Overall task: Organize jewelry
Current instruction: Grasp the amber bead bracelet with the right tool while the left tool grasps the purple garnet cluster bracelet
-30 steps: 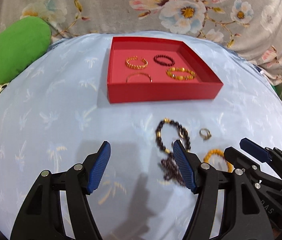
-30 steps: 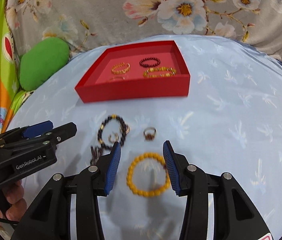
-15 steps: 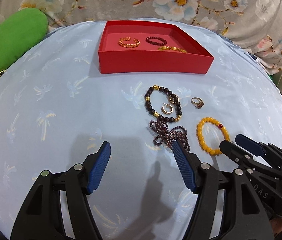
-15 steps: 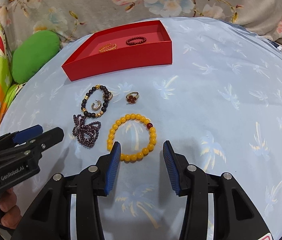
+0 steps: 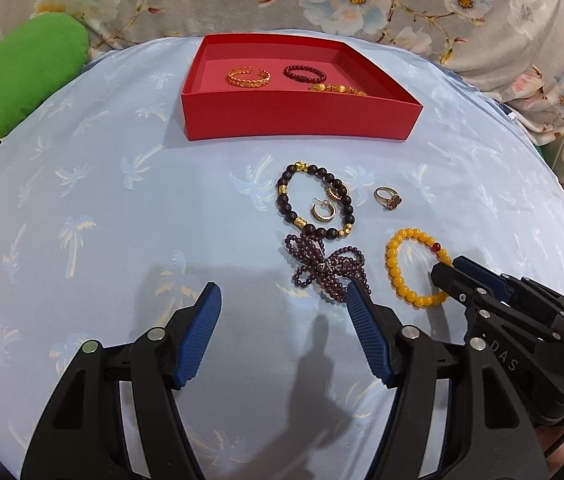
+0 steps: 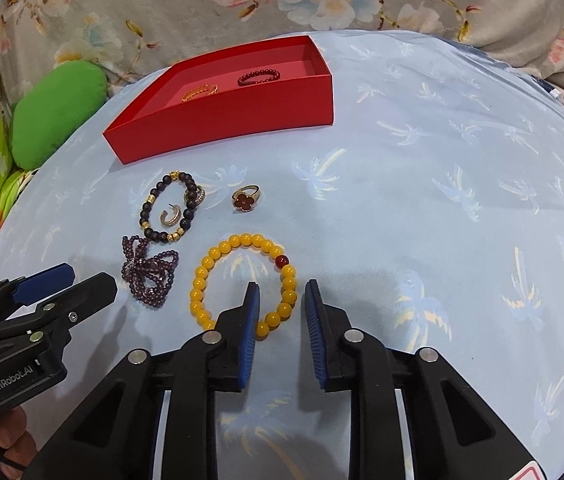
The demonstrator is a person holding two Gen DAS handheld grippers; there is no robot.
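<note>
Jewellery lies loose on the pale blue palm-print cloth (image 6: 421,168) before the shallow red cardboard tray (image 6: 218,116). Right gripper (image 6: 282,300): jaws closing astride the near-right arc of the yellow beaded bracelet (image 6: 210,264); pads not yet pressing on the beads. Left gripper (image 5: 282,300): fingers wide apart, nothing between them, just beside the tangled purple bead strand (image 5: 321,268). Dark beaded bracelet (image 5: 293,208) and gold clover ring (image 6: 246,199) lie between strand and tray.

Yellow bead bracelet (image 6: 242,280) flat on blue cloth, near red tray (image 6: 222,120) of bangles.
</note>
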